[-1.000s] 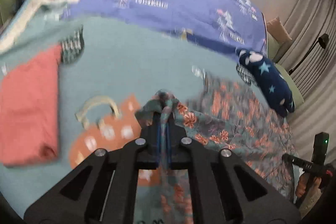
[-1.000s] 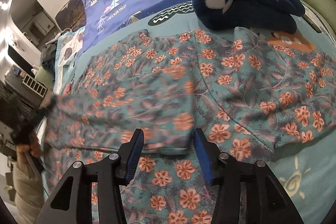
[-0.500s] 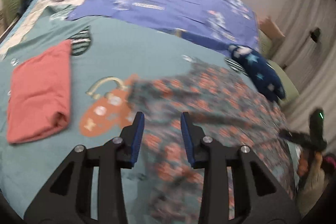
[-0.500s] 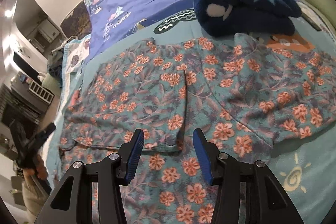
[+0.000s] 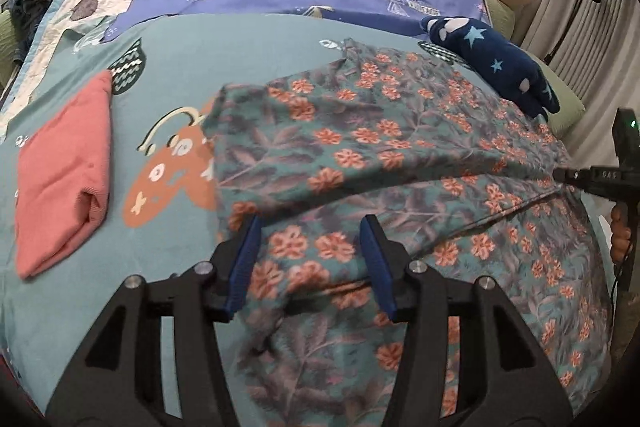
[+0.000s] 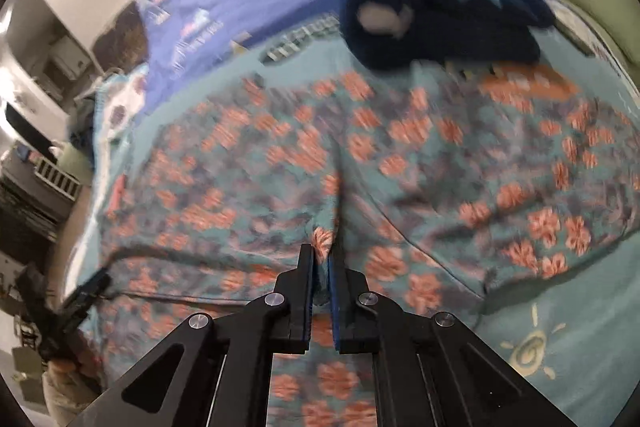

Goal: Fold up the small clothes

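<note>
Folded coral-pink garment (image 5: 64, 171) at left on the teal bedspread (image 5: 176, 67); floral garment (image 5: 380, 147), teal with orange flowers, spread at centre with 1 flap doubled over. Left gripper (image 5: 310, 259) jaws, just opened, stand apart above it; right gripper (image 6: 320, 259), just closed, pinches its edge.

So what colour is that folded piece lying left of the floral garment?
Salmon pink, plain; the folded piece shows best in the left wrist view.

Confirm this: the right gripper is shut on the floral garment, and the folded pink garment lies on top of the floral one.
Not quite. In the left wrist view the folded pink garment lies apart on the bedsheet, not on the floral garment. The right gripper is indeed shut on it.
</note>
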A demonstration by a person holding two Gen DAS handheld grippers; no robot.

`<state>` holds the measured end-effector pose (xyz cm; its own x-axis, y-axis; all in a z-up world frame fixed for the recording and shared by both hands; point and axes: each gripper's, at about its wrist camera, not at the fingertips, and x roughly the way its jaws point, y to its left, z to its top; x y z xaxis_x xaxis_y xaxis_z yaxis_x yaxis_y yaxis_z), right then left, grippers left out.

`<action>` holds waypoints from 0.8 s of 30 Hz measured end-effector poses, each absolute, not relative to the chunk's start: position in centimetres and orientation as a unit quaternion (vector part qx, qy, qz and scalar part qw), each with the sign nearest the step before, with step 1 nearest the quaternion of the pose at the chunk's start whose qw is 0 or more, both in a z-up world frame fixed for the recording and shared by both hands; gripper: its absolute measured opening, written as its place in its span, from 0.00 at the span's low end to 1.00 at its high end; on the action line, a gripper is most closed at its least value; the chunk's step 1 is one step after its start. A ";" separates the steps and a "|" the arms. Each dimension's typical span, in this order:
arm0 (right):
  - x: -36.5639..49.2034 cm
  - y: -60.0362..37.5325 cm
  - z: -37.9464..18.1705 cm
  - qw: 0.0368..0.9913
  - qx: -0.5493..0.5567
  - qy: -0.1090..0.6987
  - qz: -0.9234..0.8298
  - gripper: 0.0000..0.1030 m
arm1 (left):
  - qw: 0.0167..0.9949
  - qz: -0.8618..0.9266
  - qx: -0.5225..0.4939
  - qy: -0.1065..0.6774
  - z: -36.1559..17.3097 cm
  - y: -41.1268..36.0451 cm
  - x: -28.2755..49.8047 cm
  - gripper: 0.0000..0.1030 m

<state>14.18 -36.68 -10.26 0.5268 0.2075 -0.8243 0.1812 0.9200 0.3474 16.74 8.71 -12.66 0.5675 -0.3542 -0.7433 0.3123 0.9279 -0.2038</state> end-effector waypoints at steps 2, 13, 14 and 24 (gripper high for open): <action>13.8 -37.3 -10.8 0.849 0.220 0.480 0.017 0.12 | 0.884 -0.183 -0.033 0.428 -12.7 9.0 16.4 0.52; 4.0 -50.8 -9.0 0.843 0.362 0.382 -0.113 0.35 | 0.881 -0.258 -0.026 0.395 -8.5 3.9 13.7 0.58; 3.1 -52.4 -9.4 0.835 0.383 0.372 -0.132 0.39 | 0.879 -0.265 -0.019 0.396 -8.3 2.9 13.5 0.58; -0.3 -66.3 -13.6 0.754 0.514 0.297 -0.280 0.46 | 0.864 -0.291 0.007 0.410 -8.0 -4.6 13.1 0.63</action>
<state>-0.31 -66.30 -13.62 0.6670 -0.1174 -0.7358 0.7278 0.3141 0.6096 13.08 -4.62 -7.99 0.4942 -0.4967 -0.7135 0.5078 0.8311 -0.2269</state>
